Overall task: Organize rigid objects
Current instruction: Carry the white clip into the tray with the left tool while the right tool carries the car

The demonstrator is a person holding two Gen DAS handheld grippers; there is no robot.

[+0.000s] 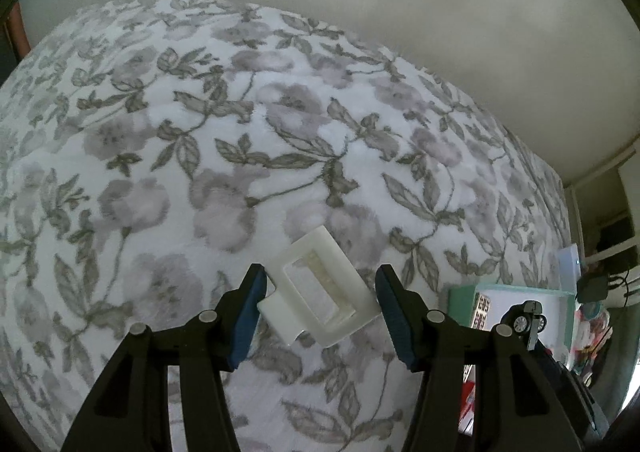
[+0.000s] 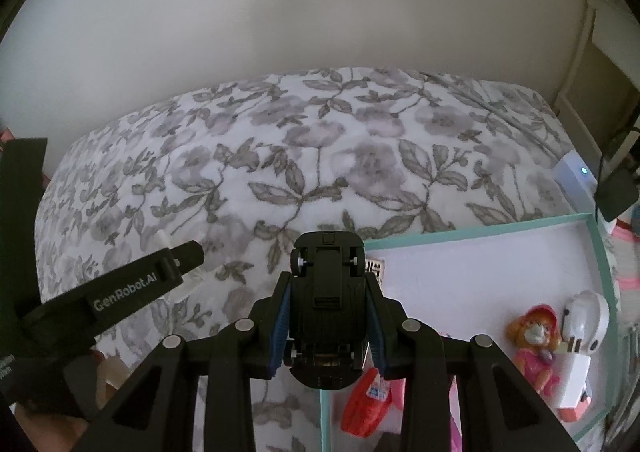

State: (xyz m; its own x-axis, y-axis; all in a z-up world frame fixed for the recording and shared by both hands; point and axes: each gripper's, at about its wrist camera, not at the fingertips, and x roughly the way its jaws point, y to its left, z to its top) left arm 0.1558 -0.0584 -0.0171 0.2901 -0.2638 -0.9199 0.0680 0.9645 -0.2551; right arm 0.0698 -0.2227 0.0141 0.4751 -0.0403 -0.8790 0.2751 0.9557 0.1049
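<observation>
A white plastic bracket (image 1: 340,256) hangs just above the floral bedspread (image 1: 200,132), held askew between the blue pads of my left gripper (image 1: 320,272). Its tab presses the left pad and its corner the right one. My right gripper (image 2: 329,280) is shut on a black toy car (image 2: 328,252), underside facing the camera and wheels showing. The car (image 1: 524,318) also shows at the right edge of the left wrist view, over the box. One finger (image 2: 188,252) of the left gripper reaches in from the left of the right wrist view.
A white box with a teal rim (image 2: 480,222) lies on the bed at the right. It holds a pink doll (image 2: 536,340), a white gadget (image 2: 584,324), a red item (image 2: 366,404) and a patterned tile (image 2: 376,268). A white device with a lit dot (image 2: 574,176) stands behind, and a pale wall beyond the bed.
</observation>
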